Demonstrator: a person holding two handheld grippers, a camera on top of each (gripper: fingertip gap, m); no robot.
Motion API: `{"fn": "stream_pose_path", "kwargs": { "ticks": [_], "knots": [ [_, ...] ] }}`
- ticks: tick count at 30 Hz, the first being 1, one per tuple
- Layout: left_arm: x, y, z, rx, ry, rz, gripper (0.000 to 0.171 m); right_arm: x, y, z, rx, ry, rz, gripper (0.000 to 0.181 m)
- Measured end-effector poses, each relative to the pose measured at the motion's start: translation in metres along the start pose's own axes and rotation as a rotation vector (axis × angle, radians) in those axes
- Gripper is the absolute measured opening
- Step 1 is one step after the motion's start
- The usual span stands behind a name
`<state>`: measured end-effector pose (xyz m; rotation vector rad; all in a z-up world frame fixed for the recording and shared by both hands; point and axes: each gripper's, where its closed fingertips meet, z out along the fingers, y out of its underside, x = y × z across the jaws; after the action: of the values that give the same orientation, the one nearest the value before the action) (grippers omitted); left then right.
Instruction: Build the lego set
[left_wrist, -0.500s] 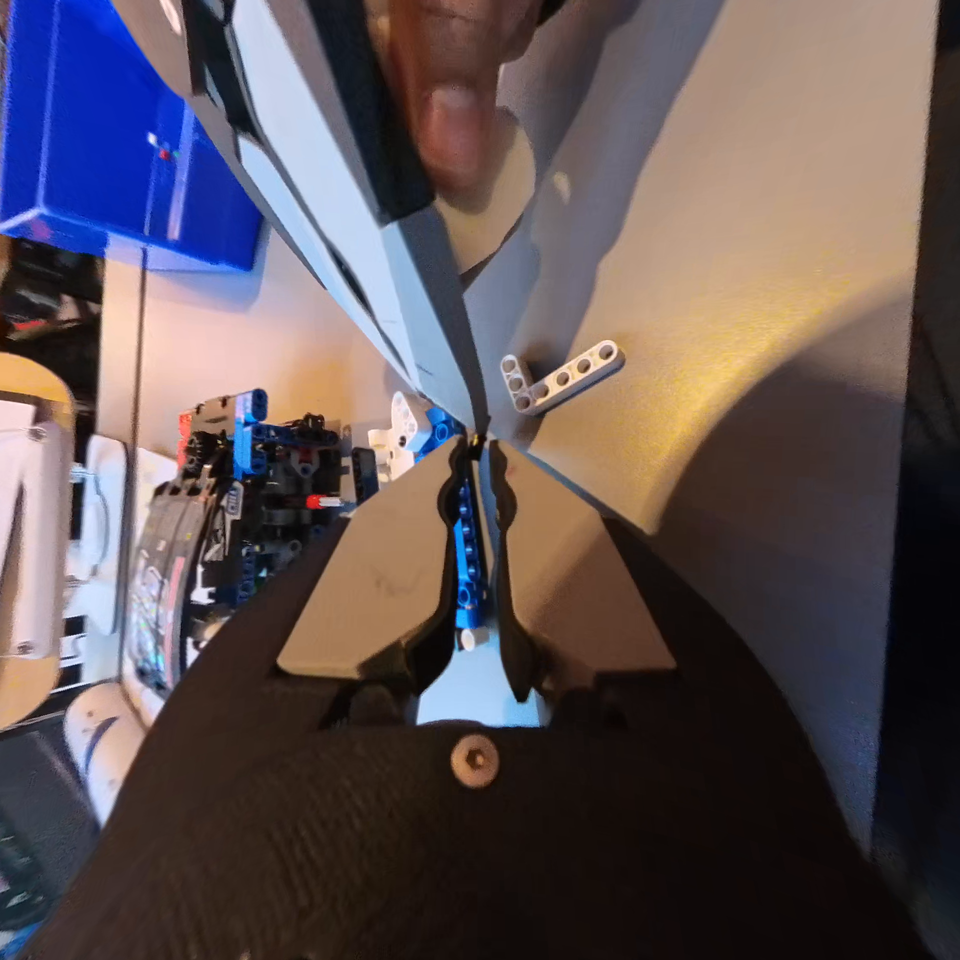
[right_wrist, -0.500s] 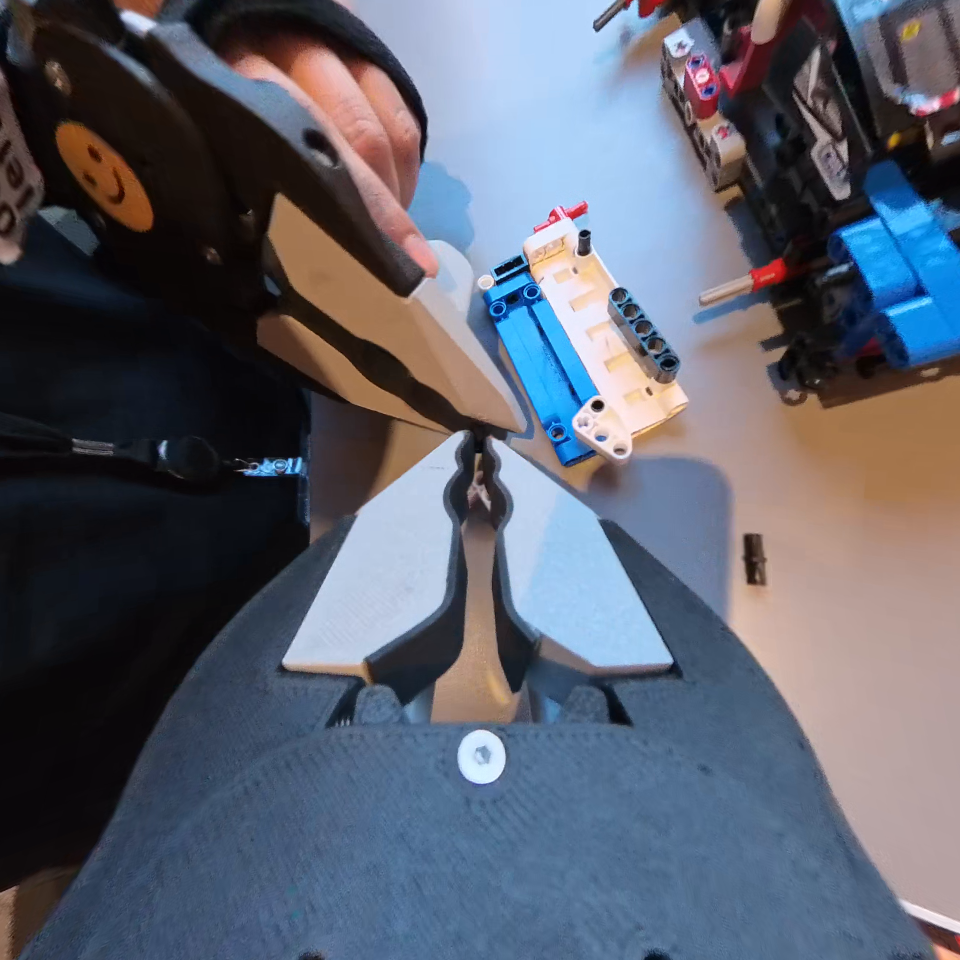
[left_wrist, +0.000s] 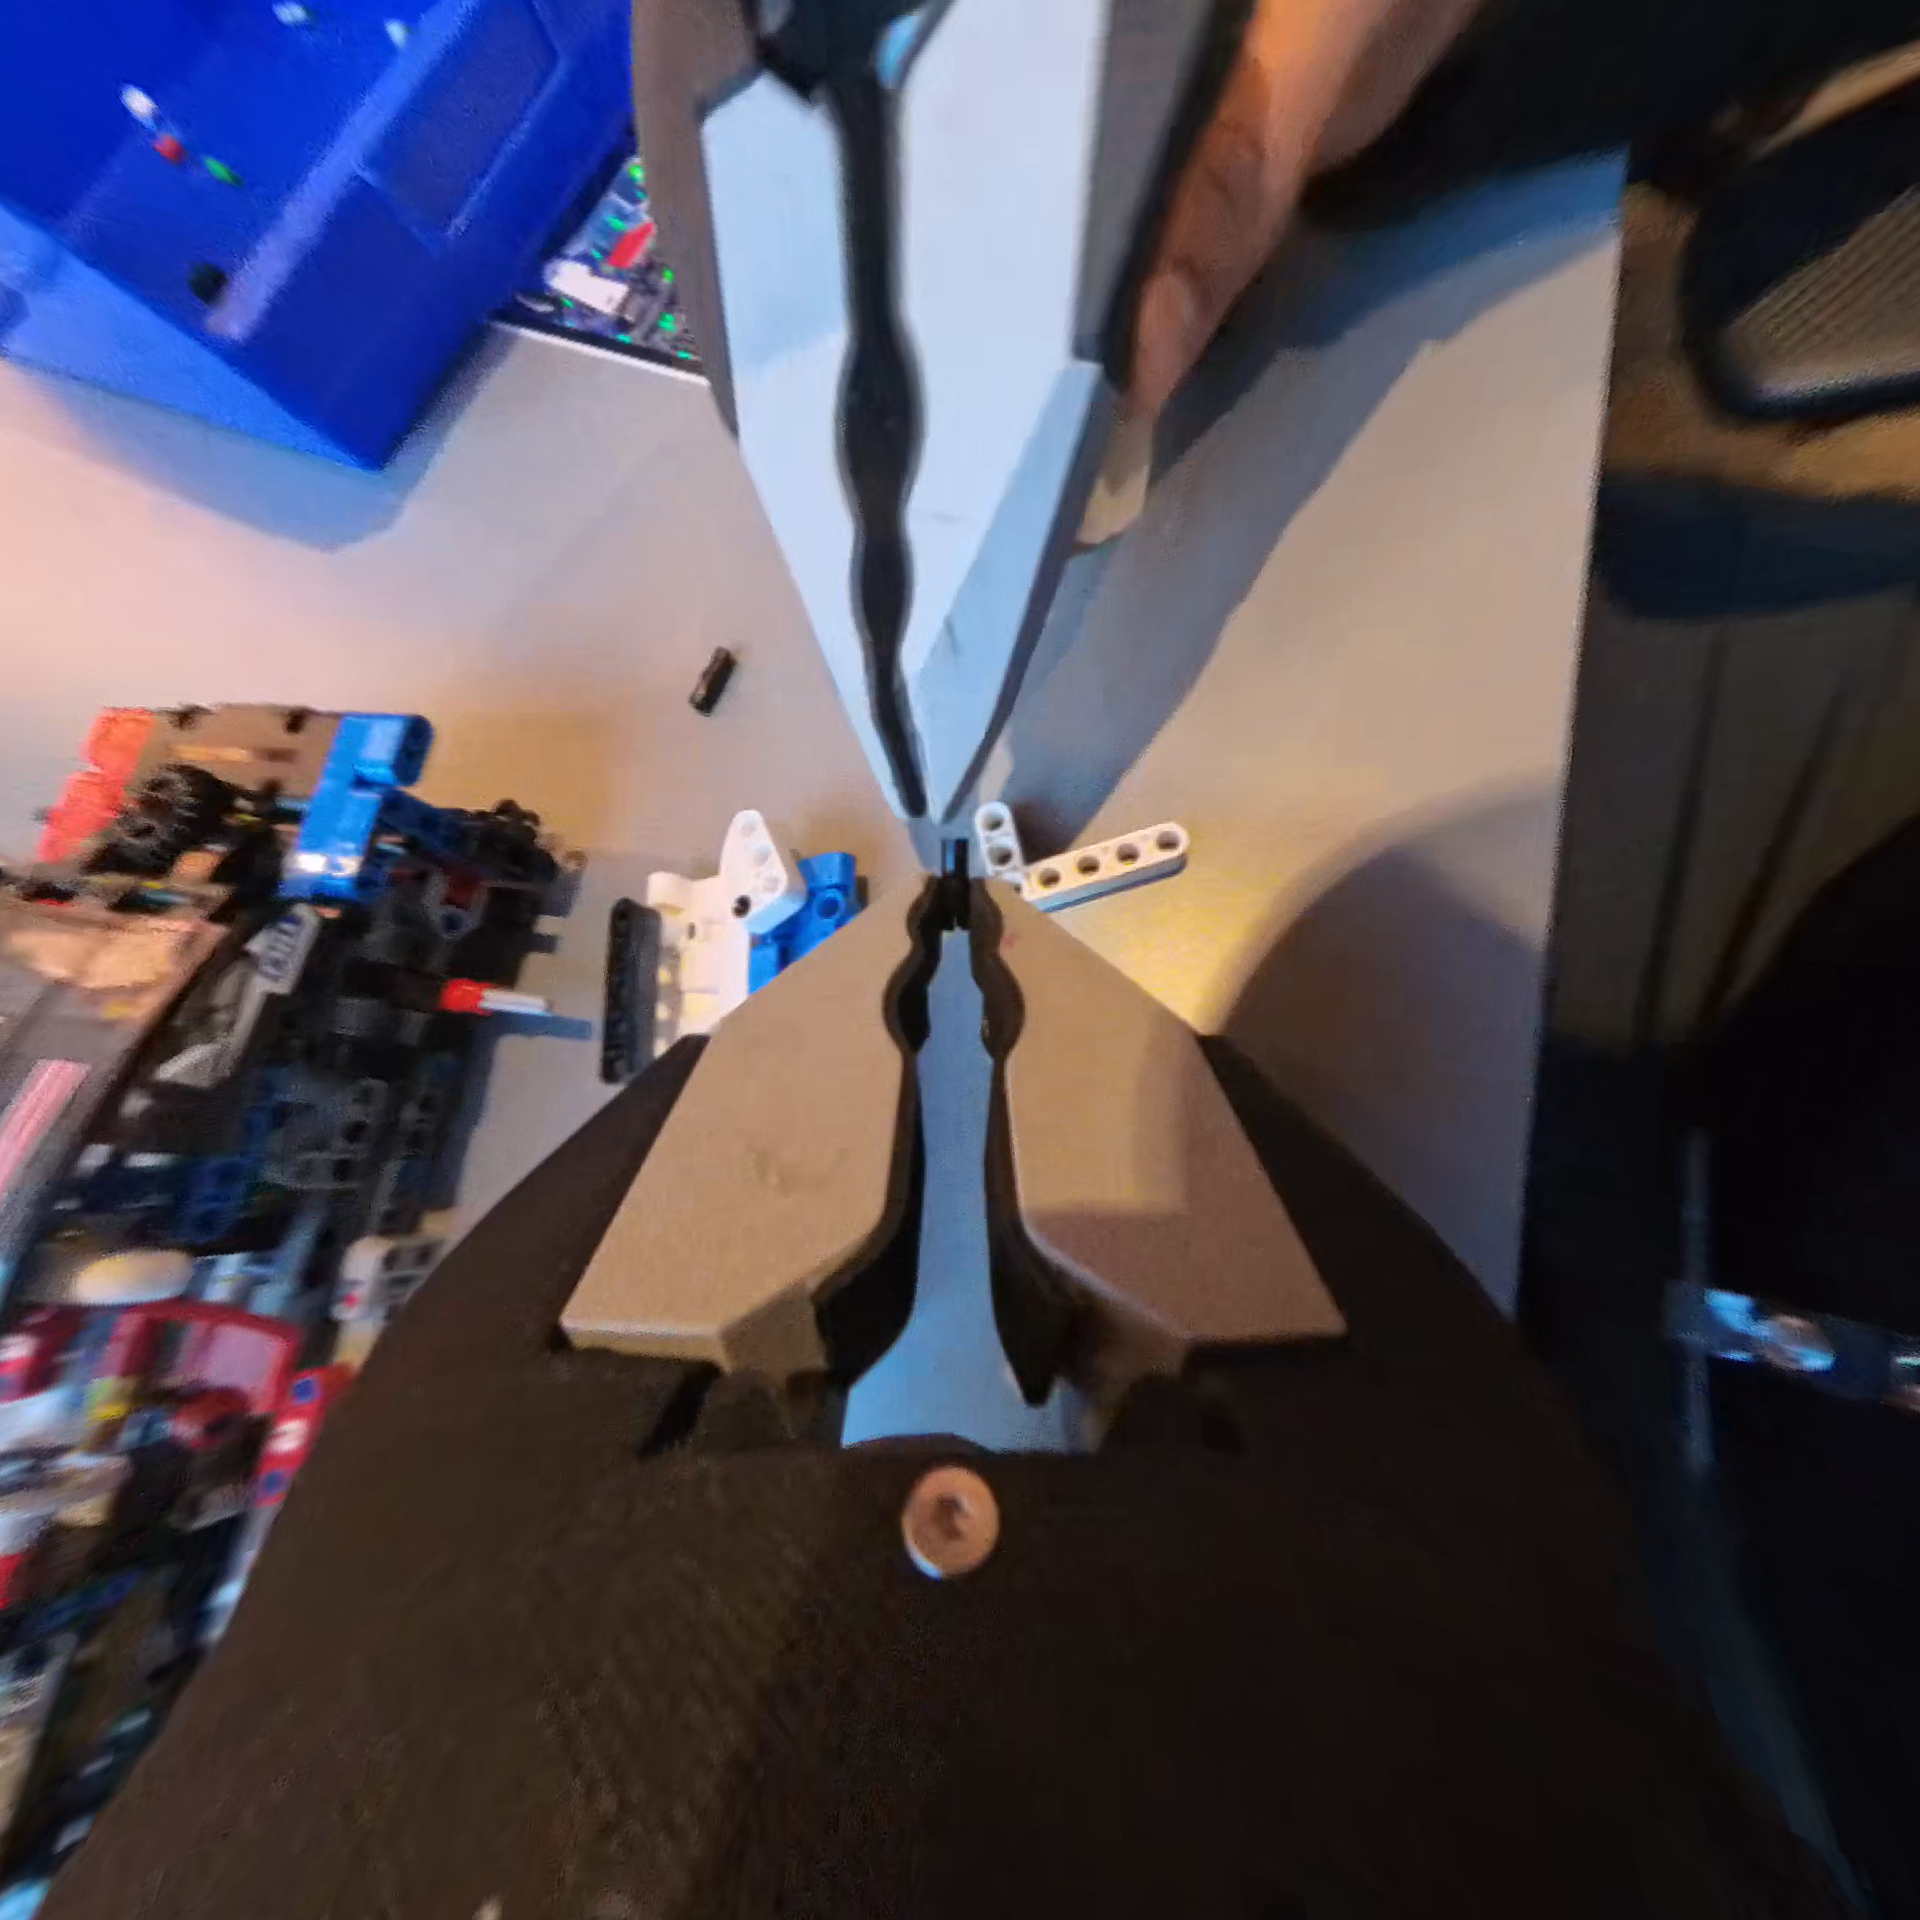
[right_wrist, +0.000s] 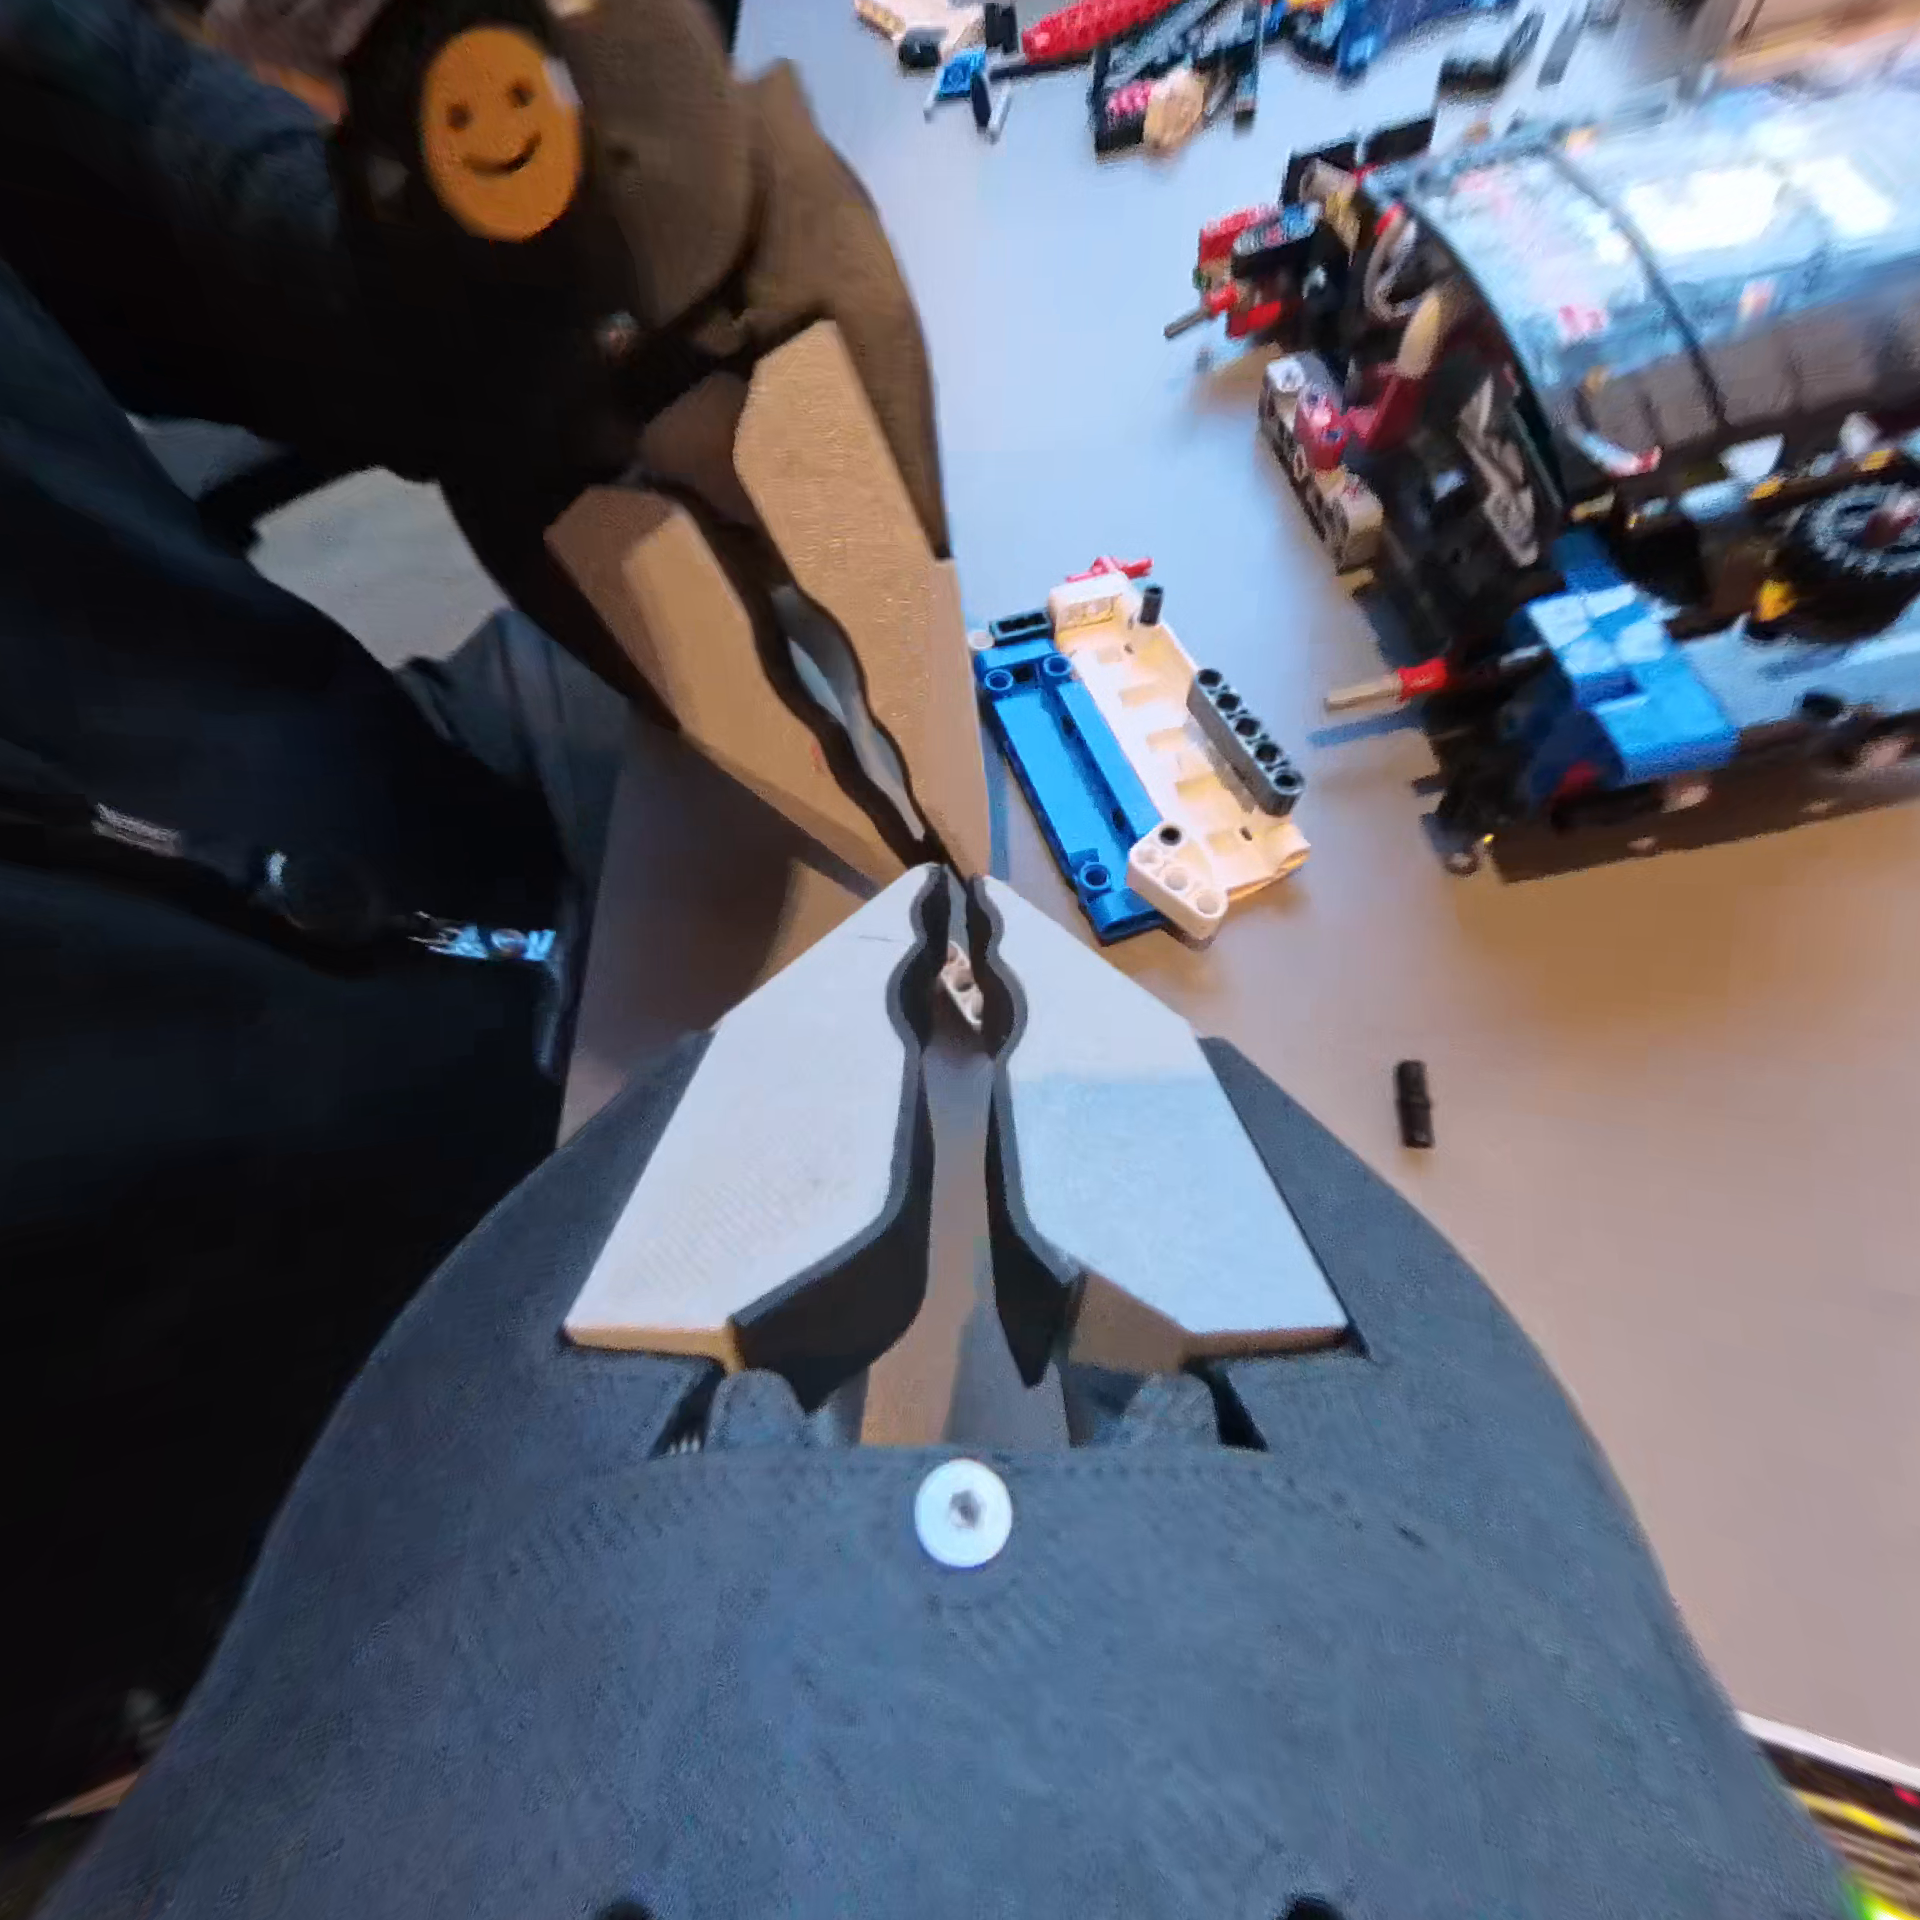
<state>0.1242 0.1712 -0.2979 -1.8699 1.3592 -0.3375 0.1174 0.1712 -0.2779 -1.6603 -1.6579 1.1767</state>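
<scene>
My left gripper (left_wrist: 952, 885) is shut on a small black pin (left_wrist: 954, 864) that sticks out of its tips. My right gripper (right_wrist: 957, 896) is shut and meets it tip to tip, coming from above in the left wrist view (left_wrist: 923, 805). I cannot tell whether it also grips the pin. A white angled beam (left_wrist: 1101, 860) lies on the grey table just beyond the tips and shows through the gap of the right fingers (right_wrist: 961, 982). A blue and white panel assembly (right_wrist: 1132, 758) lies flat beside the grippers.
A large dark car model with blue parts (right_wrist: 1662, 468) stands on the table (right_wrist: 1558, 1247) beyond the panel. A loose black pin (right_wrist: 1413, 1103) lies near it. A blue box (left_wrist: 260, 208) stands at the back, and the table edge (left_wrist: 1569, 831) runs close by. A person's dark clothing (right_wrist: 208, 1039) is alongside. Left and right tips are no more than a few centimetres apart.
Both grippers have lifted and swung while staying tip to tip. The left gripper no longer hangs over the blue panel, which now lies to its left. The views are blurred with motion.
</scene>
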Motion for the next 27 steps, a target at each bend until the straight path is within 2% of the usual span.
{"fn": "stream_pose_path", "kwargs": {
  "ticks": [4,8,17,27],
  "knots": [
    [0.016,0.000,0.002,0.005,0.180,-0.198,0.002,-0.011,-0.002,-0.007,0.037,0.078,-0.229,0.005],
    [0.027,0.001,0.001,-0.012,0.318,-0.327,0.002,-0.022,0.011,-0.002,-0.030,0.119,-0.431,0.003],
    [0.023,0.011,0.007,-0.078,0.177,-0.133,0.001,-0.014,0.021,0.007,-0.108,0.150,-0.423,0.000],
    [0.021,0.012,0.006,-0.077,0.150,-0.116,0.002,-0.011,0.025,0.012,-0.206,0.203,-0.501,0.000]
  ]
}}
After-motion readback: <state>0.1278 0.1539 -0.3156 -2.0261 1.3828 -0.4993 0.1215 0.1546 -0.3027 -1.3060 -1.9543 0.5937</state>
